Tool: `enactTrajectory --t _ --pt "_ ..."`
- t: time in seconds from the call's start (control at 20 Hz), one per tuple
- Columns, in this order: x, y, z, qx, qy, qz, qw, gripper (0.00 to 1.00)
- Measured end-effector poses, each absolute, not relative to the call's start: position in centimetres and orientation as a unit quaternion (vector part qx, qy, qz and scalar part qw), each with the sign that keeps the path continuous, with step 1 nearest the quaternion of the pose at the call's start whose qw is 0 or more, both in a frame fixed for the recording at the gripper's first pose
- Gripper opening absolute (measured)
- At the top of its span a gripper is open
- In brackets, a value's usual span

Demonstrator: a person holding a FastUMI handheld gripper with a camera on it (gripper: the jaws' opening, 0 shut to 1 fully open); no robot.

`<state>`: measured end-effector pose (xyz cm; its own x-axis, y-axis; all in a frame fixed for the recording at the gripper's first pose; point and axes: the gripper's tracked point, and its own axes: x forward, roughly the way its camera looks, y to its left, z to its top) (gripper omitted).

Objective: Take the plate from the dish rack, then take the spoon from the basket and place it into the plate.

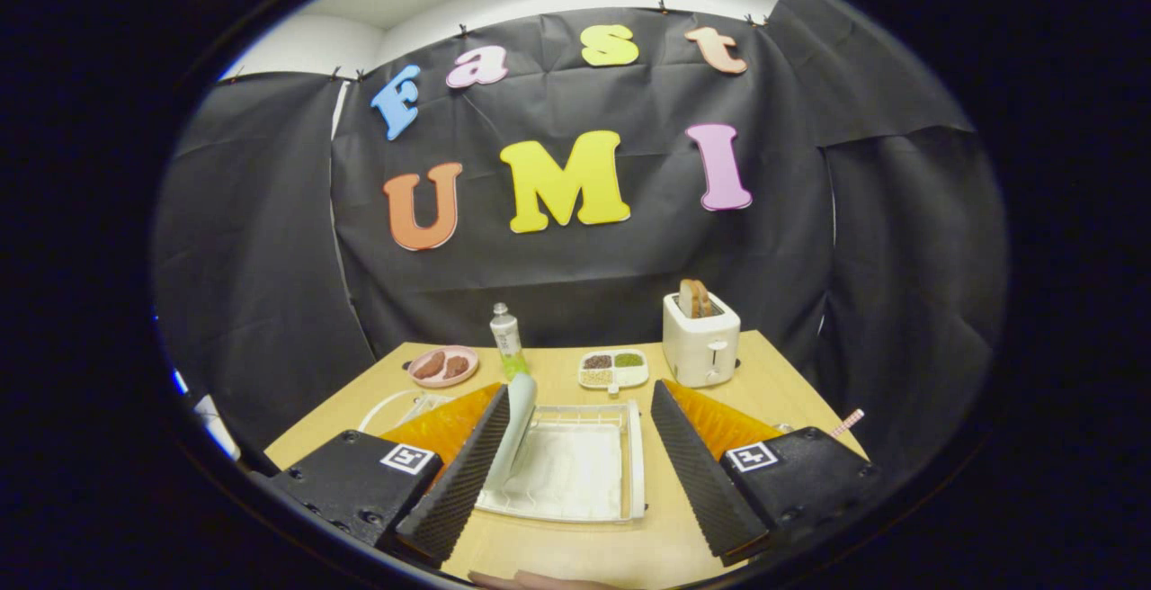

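Observation:
A pale plate stands on edge in the white dish rack, at the rack's left side. My gripper is open, its fingers spread wide over the rack. The plate stands just inside the left finger, close to it or touching it; the right finger is well apart from it, beyond the rack's right rim. A thin pink striped handle pokes out behind the right finger's housing; what it belongs to is hidden.
On the wooden table beyond the rack stand a pink dish with brown food, a small bottle, a white divided tray and a white toaster with bread. A white wire piece lies beyond the left finger.

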<state>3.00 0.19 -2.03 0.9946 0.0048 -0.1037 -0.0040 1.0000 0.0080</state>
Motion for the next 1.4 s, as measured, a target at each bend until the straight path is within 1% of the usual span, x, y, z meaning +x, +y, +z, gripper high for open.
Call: enactTrajectory --t 0.15,0.3,0.4,0.5,0.7,0.85,1.1,1.25,1.4 --pt "5.6 2.6 -1.9 -0.013 0.093 0.021 0.995 1.0" --pt "8.5 4.4 -1.8 -0.036 0.129 0.014 0.991 1.0" --pt "10.4 5.9 -3.1 -0.059 0.183 0.018 0.981 1.0" --pt "12.0 6.3 -3.8 -0.078 0.225 0.007 0.971 0.96" --pt "14.4 5.8 -5.4 -0.09 0.308 -0.04 0.946 0.84" --pt "15.3 5.9 -7.2 -0.084 0.379 -0.055 0.92 0.75" --pt "16.1 7.2 -9.5 -0.08 0.465 -0.063 0.879 0.46" --pt "16.2 6.9 -9.4 -0.103 0.47 -0.095 0.872 0.32" --pt "15.8 6.6 -9.0 -0.135 0.462 -0.133 0.866 0.27"
